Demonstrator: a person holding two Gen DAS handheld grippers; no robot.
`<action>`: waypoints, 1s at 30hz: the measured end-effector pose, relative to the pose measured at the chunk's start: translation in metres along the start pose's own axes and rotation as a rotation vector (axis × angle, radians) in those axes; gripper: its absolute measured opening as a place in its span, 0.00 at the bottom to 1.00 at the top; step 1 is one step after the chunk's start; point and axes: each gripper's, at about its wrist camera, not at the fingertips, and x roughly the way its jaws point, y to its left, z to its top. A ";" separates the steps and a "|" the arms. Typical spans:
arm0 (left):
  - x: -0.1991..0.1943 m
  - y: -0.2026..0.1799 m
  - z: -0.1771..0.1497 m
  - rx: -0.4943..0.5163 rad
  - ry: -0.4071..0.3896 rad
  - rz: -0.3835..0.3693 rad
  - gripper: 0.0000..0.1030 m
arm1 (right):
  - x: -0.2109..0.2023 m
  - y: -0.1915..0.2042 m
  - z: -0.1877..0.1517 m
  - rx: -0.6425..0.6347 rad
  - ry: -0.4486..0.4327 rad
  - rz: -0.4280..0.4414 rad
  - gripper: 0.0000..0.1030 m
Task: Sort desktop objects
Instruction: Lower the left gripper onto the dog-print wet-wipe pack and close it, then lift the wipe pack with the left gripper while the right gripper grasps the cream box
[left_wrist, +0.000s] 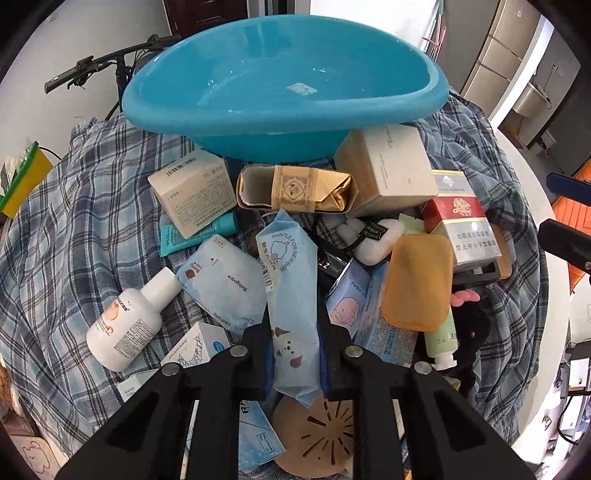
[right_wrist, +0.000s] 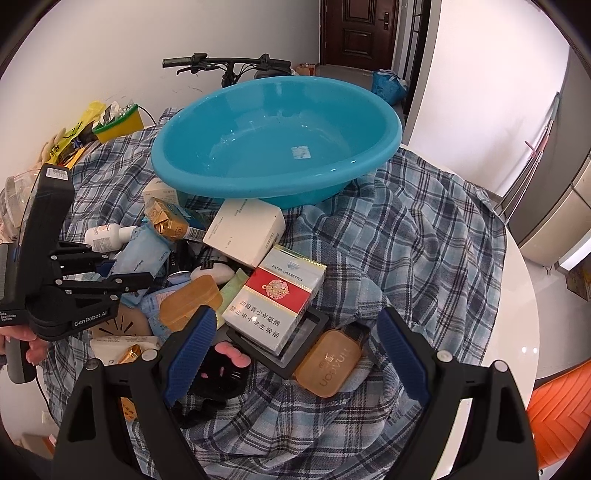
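Left tool (left_wrist: 295, 354) is clamped on the blue wipes pack (left_wrist: 291, 295), above the pile at 6 o'clock from the basin (left_wrist: 280, 99). Right tool (right_wrist: 295, 362) stands apart over the cigarette box (right_wrist: 277, 302) on the desk (right_wrist: 517, 295).

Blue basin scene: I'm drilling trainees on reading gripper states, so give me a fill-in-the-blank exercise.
1. The left gripper is shut on a light blue ____.
2. The right gripper has its jaws ____.
3. The blue basin holds ____ objects.
4. The cigarette pack has a ____ band across its front.

Missing words: wipes packet; open; no; red
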 end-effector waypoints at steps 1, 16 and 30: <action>-0.004 -0.001 0.000 0.010 -0.021 0.013 0.18 | 0.000 0.000 0.000 0.002 -0.002 0.003 0.86; -0.062 0.029 -0.027 -0.080 -0.346 0.179 0.18 | -0.001 -0.004 0.002 0.063 -0.039 0.033 0.86; -0.055 0.031 -0.031 -0.082 -0.323 0.178 0.18 | 0.018 0.011 0.007 0.080 -0.005 0.052 0.86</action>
